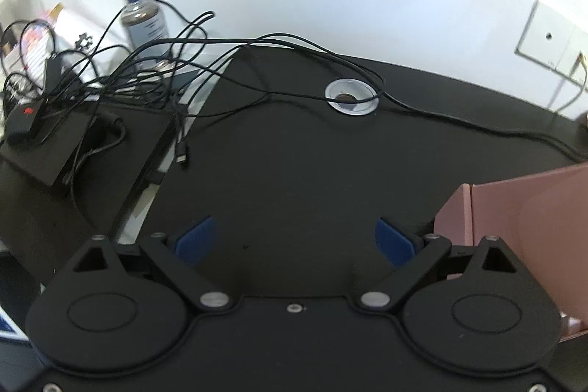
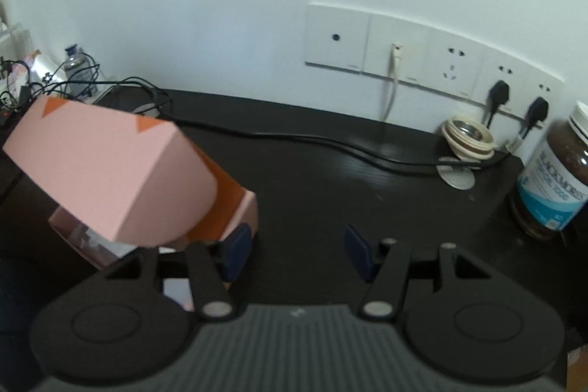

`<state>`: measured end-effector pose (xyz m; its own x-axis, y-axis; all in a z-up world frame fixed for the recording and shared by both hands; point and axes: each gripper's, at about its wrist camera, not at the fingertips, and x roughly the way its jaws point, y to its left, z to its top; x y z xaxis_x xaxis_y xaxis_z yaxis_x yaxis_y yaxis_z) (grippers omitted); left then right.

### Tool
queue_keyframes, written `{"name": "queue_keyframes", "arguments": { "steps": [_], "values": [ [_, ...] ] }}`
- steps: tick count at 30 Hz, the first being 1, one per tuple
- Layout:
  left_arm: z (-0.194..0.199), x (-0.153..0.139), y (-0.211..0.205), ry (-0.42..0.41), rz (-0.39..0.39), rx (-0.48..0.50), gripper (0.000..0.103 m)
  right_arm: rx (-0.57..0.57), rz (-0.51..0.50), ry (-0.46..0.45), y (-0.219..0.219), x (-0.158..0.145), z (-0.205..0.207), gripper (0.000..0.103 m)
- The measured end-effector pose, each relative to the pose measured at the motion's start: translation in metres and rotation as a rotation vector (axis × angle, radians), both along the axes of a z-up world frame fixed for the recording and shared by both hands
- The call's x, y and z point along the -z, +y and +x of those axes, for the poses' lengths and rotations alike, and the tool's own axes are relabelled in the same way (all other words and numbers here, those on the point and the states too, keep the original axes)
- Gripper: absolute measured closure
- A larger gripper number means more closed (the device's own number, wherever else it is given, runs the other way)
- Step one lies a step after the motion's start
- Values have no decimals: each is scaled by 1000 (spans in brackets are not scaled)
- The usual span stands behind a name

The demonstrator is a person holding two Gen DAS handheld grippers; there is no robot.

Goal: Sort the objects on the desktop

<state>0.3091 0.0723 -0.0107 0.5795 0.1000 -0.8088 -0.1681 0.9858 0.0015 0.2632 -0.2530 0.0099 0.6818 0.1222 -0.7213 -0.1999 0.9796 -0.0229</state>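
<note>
While both of your tools hang over the black desk (image 1: 294, 171) with their jaws apart and nothing between them, the pink box (image 2: 110, 171) sits just left of your right tool (image 2: 297, 252), maybe touching its left pad (image 2: 235, 252); your left tool (image 1: 294, 239) has it on the right.

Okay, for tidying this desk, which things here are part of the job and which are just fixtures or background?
Part of the job:
pink box, lid up
loose black cables
brown supplement bottle
blue-capped bottle
tape rolls

Just there:
wall sockets with their plugs
desk grommet
black desk
</note>
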Motion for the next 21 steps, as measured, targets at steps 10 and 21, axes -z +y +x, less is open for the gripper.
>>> {"name": "queue_keyframes", "arguments": {
  "steps": [10, 21],
  "values": [
    [-10, -39, -9, -90, -25, 18, 5, 45, 37, -67, -14, -24, -19, 47],
    [-21, -37, -37, -104, 30, 96, 5, -104, -73, -164, 31, -39, -35, 46]
  ]
}}
